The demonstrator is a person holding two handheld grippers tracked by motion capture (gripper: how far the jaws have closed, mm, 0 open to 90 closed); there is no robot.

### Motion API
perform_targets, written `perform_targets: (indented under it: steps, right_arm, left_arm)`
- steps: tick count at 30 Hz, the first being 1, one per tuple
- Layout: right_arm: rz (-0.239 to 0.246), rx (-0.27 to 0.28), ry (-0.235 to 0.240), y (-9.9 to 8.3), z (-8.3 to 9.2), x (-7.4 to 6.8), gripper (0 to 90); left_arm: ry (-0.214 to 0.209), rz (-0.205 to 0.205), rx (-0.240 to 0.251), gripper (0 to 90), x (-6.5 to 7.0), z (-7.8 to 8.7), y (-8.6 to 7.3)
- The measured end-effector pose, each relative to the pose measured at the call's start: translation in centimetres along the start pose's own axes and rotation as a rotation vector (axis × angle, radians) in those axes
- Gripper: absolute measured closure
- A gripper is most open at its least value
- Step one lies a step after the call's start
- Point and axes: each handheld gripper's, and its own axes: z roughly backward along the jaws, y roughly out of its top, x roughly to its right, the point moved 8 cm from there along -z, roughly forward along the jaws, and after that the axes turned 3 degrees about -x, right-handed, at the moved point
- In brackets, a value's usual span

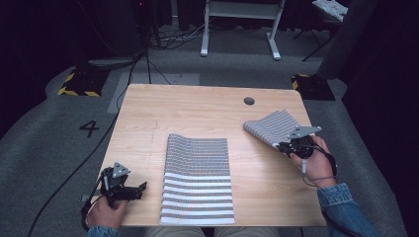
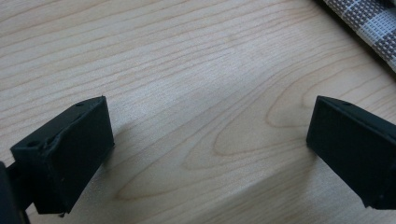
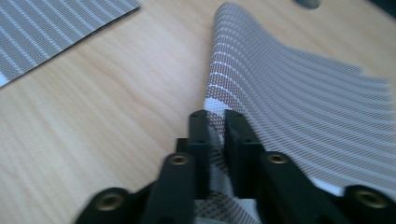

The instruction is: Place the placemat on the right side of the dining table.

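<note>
A grey and white striped placemat [image 1: 197, 177] lies flat at the middle front of the wooden table [image 1: 197, 106]; it also appears as the flat placemat [image 3: 56, 28] and as a corner of the placemat [image 2: 369, 18]. A second striped placemat [image 1: 274, 126] rests curled at the right side. In the right gripper view this second placemat [image 3: 289, 102] runs up from between the jaws. My right gripper [image 1: 286, 146] [image 3: 216, 114] has its jaws narrowly parted around that mat's near edge, with a visible gap. My left gripper [image 1: 143, 187] [image 2: 205, 126] rests open on bare wood at the front left, holding nothing.
A round cable hole [image 1: 249, 100] sits near the table's far right corner. Beyond the table stand a white desk frame [image 1: 239, 24], cables on the grey floor and yellow-black striped bases [image 1: 79, 84].
</note>
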Motion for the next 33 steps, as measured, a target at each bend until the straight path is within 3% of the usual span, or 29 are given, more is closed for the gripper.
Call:
perform_targets:
  steps: [2,5,8,9,13,20,24,33]
  right_arm:
    - [-0.038,0.041,0.076,-0.1,-0.3,-0.8,51.6]
    - [-0.098,0.118,0.1,0.3,0.6,-0.7,42.1]
    - [-0.173,0.174,0.054,0.4,2.1,0.9,39.4]
    - [-0.177,0.177,0.033,0.3,2.4,1.5,39.0]
    - [-0.278,0.187,-0.058,-1.0,4.2,4.4,37.4]
    - [-0.406,0.126,-0.193,-5.9,4.6,8.3,33.4]
    - [-0.472,0.065,-0.221,-9.4,3.8,9.8,31.9]
    - [-0.563,-0.017,-0.224,-14.0,1.7,11.3,25.9]
  left_arm:
    - [-0.001,0.001,0.002,0.7,0.0,0.0,0.0]
    - [0.0,0.0,0.0,0.7,0.0,0.0,0.0]
    - [-0.001,0.001,0.001,0.7,0.0,0.0,0.0]
    - [-0.001,0.0,0.001,0.7,0.0,0.0,0.0]
    - [0.002,0.002,0.003,0.6,0.0,0.0,0.0]
    - [-0.004,0.003,0.002,0.6,0.0,0.0,0.0]
    - [-0.001,0.002,0.001,0.7,0.0,0.0,0.0]
    - [0.0,0.003,0.002,0.6,0.0,0.0,0.0]
